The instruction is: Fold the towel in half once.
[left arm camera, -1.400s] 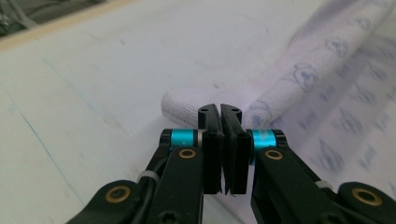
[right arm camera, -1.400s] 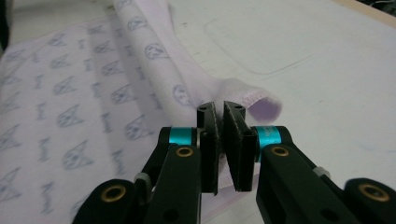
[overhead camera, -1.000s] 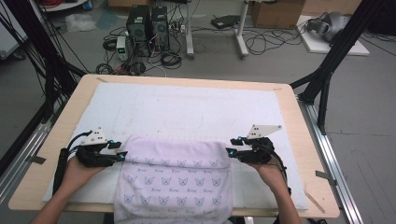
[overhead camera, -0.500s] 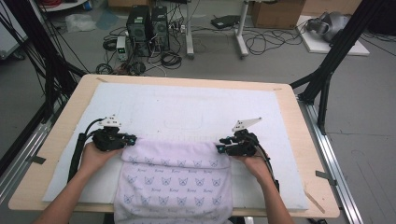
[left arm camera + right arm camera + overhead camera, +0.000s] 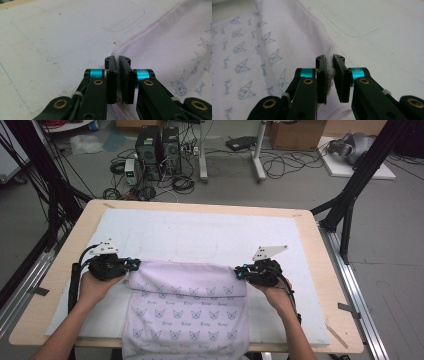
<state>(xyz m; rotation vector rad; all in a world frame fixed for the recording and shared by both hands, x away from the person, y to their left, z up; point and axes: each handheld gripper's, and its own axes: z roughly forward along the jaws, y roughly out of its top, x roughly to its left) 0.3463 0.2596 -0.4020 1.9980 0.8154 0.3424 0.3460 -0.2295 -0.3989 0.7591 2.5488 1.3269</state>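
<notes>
A pale lilac cloth (image 5: 187,307) printed with small cat faces lies on the white mat (image 5: 210,232) covering the counter (image 5: 320,240), its near end hanging over the counter's 6 o'clock edge and its far edge folded over. The left gripper (image 5: 134,265), at the fold's 9 o'clock end, is clamped on the cloth's stitched hem. The right gripper (image 5: 239,271), at the 3 o'clock end, has just been closing its jaws and pinches a bunch of the same cloth between its pads.

Pale lilac cloth (image 5: 187,305) with blue cat-face print, white mat (image 5: 210,232), light wooden table (image 5: 320,270), black fingers (image 5: 111,75) with turquoise bands
</notes>
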